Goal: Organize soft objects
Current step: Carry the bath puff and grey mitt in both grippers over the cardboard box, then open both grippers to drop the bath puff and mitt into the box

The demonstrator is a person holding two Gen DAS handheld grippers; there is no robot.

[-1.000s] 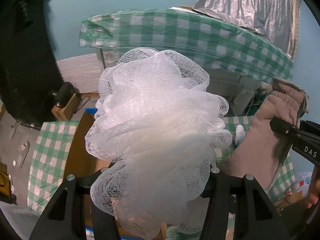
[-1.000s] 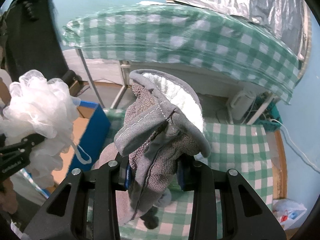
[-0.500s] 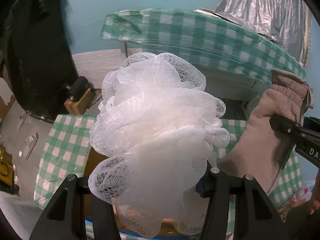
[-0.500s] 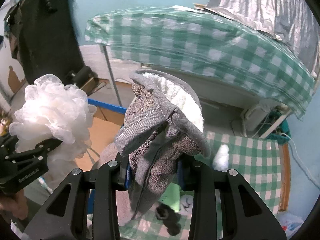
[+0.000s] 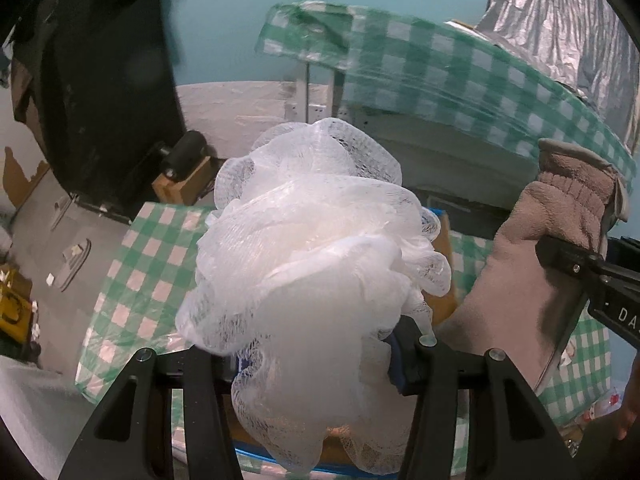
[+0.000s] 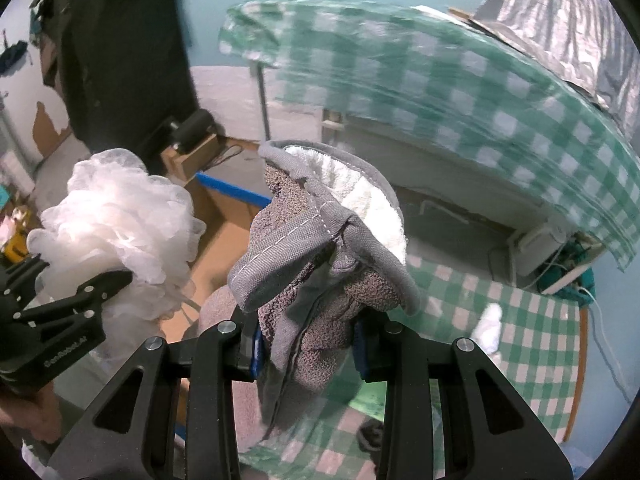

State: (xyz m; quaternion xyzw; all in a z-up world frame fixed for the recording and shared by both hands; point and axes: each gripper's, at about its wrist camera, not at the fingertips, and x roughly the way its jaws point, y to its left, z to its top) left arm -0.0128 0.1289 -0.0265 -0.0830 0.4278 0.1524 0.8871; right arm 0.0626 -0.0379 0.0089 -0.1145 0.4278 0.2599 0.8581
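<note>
Above the cardboard box (image 6: 224, 240), left of its blue rim, my left gripper (image 5: 308, 360) pinches the white mesh pouf (image 5: 316, 260), while right of it my right gripper (image 6: 306, 344) clamps the grey mitt (image 6: 320, 256).

The mesh sponge (image 5: 316, 280) is white. The mitt (image 6: 320, 248) is grey with white lining. The tablecloth (image 6: 532, 344) at lower right has green-and-white checks. The box (image 6: 232, 232) is brown with a blue edge.
</note>
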